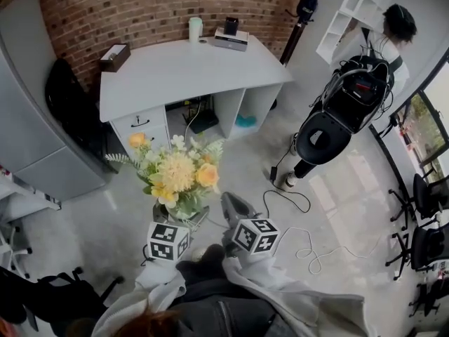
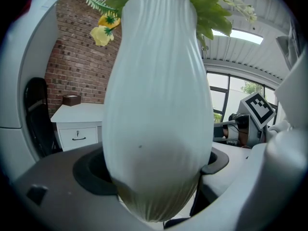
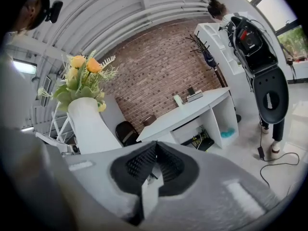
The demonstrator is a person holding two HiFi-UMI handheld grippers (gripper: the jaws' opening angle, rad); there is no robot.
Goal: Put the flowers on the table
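Facing a red brick wall, we see the white table set against it at twelve o'clock in the head view. At two o'clock, a person and a bulky black rig stand by a white shelf. Closer in, the flowers, yellow, orange and white among green leaves, sit in a ribbed white vase. The vase is not on the table; it is up over the grey floor, just in front of us. Our left gripper holds the vase, jaws spread wide around its belly and pads pressed against both sides. Our right gripper is at three o'clock of the vase and apart from it, its jaws closed together on nothing. On the table top, a brown box lies at the nine o'clock end. A pale cup stands near the back edge, beside a flat grey device.
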